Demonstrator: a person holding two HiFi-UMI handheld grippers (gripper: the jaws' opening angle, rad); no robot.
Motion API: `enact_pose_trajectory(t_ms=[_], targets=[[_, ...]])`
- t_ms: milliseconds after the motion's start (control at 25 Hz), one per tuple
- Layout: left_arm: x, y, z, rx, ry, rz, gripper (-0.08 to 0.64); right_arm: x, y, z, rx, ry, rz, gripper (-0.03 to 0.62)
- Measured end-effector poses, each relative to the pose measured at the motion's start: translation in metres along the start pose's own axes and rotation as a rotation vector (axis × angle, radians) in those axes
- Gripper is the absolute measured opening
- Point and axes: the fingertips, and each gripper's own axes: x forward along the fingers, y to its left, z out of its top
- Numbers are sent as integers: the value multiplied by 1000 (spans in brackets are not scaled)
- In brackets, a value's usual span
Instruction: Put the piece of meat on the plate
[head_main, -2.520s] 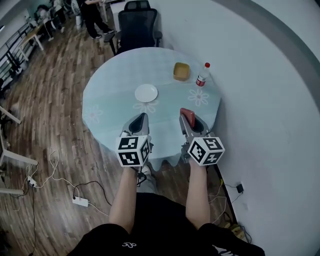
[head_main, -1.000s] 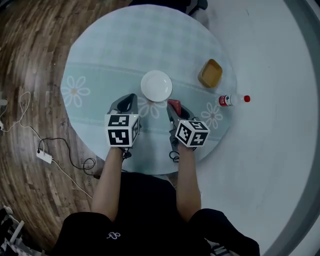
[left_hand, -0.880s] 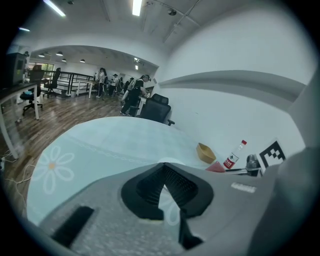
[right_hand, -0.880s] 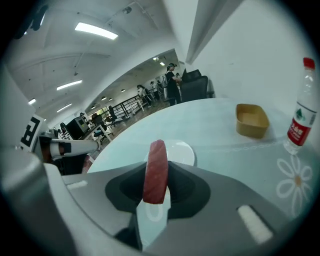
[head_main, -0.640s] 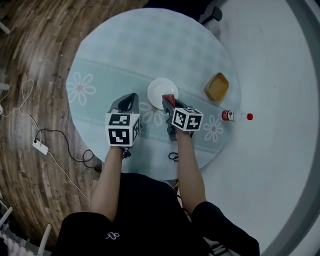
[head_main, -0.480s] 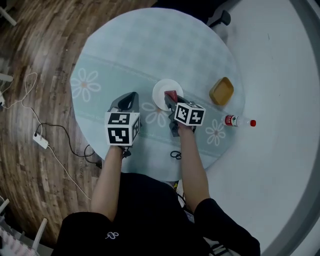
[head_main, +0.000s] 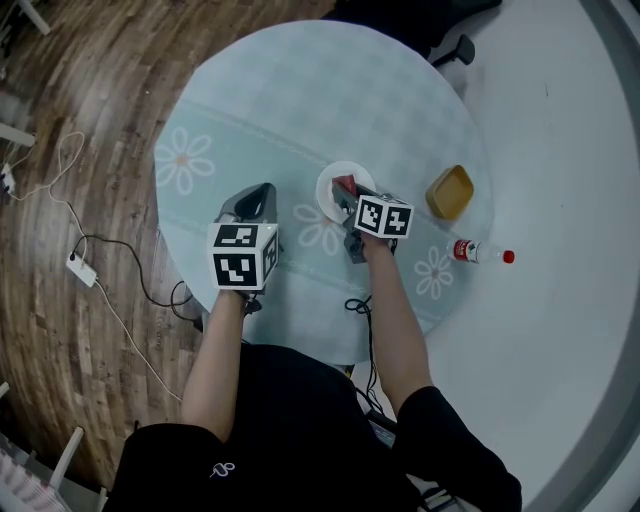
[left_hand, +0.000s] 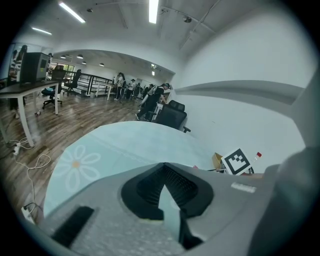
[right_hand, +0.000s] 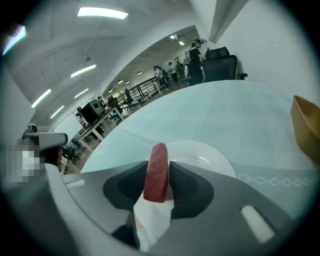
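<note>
The right hand-held gripper (right_hand: 159, 176) pinches the piece of meat (right_hand: 157, 162) on edge, one pad against each broad face. Its jaws have just been opening, with the meat between them. The meat stands over the white plate (right_hand: 210, 160), toward the plate's near side.

The left hand-held gripper (left_hand: 162, 167) has its jaws pressed together at the tips, with nothing between them. It hangs over the table (head_main: 300, 110) to the left of the plate and takes no part in the placement.

Likely faults from this position:
- The meat is upright. On release it will probably topple flat, and the side it falls to is not controlled. A fall toward the near rim could leave it hanging over the edge or on the table.
- The moist surface may cling to one pad. The meat would then lift with the hand-held gripper on withdrawal.
- A withdrawal that drags low could push the light plate across the smooth table cover.

Limits of observation:
- In the right gripper view, the gripper body cuts off the lower end of the meat. Whether that end touches the plate cannot be told.
- In the head view, the marker cube (head_main: 383, 216) covers the near part of the plate and most of the jaws.
- The yellow bowl (head_main: 449, 192) and the bottle (head_main: 478, 253) stand well apart to the right, clear of the work.
</note>
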Motion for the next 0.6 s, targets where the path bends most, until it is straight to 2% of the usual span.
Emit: enact_pose_trajectory(t_ms=[160,400,600], targets=[[-12,-5,5,9,-18,-16,-6,-12,-6,3,93,-32,-6,257],[-30,-9,9,4,-43,-36,-6,-35,-17,-6,142,-85,-94,286],[-38,-13,1,10,-39,-78,-6,-49,6,-1,162,-170,-69,266]])
